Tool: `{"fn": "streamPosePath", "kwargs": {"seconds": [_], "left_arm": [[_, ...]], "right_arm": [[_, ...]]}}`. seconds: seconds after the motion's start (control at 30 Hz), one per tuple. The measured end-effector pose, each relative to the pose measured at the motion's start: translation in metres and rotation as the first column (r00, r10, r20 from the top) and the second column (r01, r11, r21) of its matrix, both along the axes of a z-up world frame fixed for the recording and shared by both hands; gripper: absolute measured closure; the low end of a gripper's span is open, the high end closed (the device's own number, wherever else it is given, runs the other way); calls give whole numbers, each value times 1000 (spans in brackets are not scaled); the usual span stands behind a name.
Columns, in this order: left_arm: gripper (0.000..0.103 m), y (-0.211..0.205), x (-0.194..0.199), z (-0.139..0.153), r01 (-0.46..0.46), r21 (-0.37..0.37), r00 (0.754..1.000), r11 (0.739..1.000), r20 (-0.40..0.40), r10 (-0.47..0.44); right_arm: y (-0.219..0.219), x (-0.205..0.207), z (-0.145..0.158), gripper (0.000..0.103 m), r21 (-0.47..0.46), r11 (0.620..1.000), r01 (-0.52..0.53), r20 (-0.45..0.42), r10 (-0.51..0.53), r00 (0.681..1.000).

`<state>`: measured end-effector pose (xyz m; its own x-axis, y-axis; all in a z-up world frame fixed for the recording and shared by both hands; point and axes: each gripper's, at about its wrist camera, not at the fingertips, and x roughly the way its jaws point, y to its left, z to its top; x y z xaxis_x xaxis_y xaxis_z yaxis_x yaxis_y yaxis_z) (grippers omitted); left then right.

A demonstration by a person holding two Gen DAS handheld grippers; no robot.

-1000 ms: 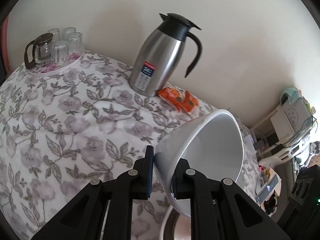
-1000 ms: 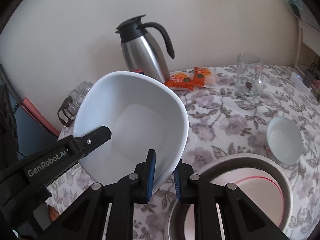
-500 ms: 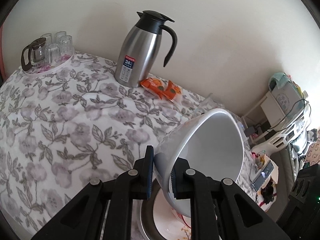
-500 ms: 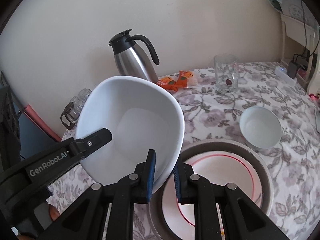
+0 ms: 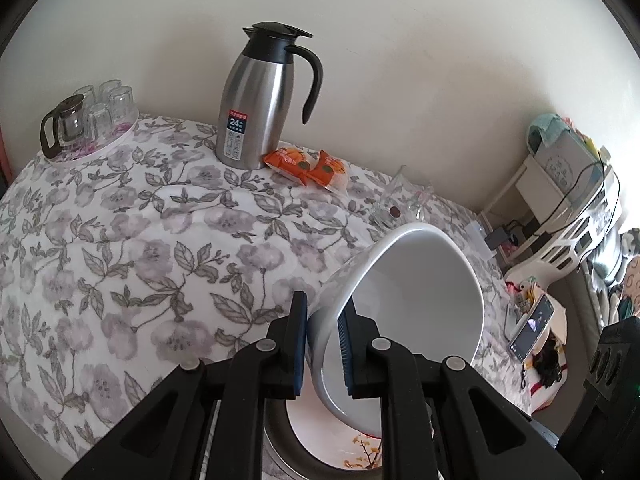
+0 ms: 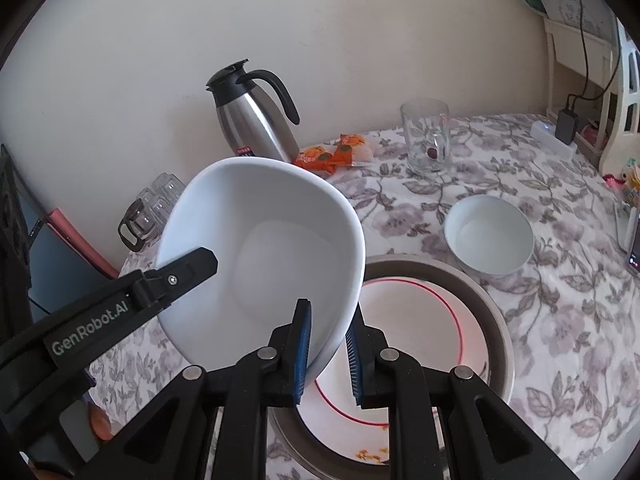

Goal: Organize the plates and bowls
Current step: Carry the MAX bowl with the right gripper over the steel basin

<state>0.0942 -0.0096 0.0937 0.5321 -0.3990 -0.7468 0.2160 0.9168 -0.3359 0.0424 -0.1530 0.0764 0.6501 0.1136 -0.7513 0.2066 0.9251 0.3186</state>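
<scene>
Above the red-rimmed plate [image 6: 416,320] in its grey tray [image 6: 494,316], held tilted: big white bowl [image 6: 260,256], rim pinched by left claw [image 5: 323,344] and right claw [image 6: 328,354] on opposite sides, probably for steadiness while stacking. Small bowl [image 6: 490,236] just beside.

Both tools [image 6: 327,354] clamp the white bowl [image 6: 260,264] above stacked plates [image 6: 416,320].

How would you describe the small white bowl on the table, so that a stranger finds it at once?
Start at the floral tablecloth and find the grey-rimmed plate stack. Just beyond its rim sits the small white bowl, standing alone and empty, unlike the big bowl held aloft.
</scene>
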Motion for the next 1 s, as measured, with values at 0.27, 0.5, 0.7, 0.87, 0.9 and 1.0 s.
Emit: {"fn": "streamPosePath", "kwargs": {"seconds": [0.27,0.5,0.7,0.87,0.9,1.0], "left_arm": [[87,-22,-7,-8,43,43,999,998,-19,-42],[87,-38,-11,-17,73,71,996,995,-48,-69],[87,-51,-14,-24,100,104,994,990,-62,-93],[87,-55,-13,-31,112,116,991,987,-92,-102],[87,-55,-12,-32,114,117,990,987,-97,-102],[87,-56,-12,-34,118,121,988,986,-109,-105]], "right_arm": [[-19,-8,-6,85,16,1000,12,-23,-11,1000],[-35,-10,-12,85,21,1000,9,-47,-9,999],[-45,-11,-20,85,34,999,14,-73,-11,997],[-48,-10,-26,84,41,999,9,-107,-5,994],[-48,-10,-27,84,39,999,7,-113,-2,994],[-46,-9,-30,83,38,999,-5,-130,10,991]]}}
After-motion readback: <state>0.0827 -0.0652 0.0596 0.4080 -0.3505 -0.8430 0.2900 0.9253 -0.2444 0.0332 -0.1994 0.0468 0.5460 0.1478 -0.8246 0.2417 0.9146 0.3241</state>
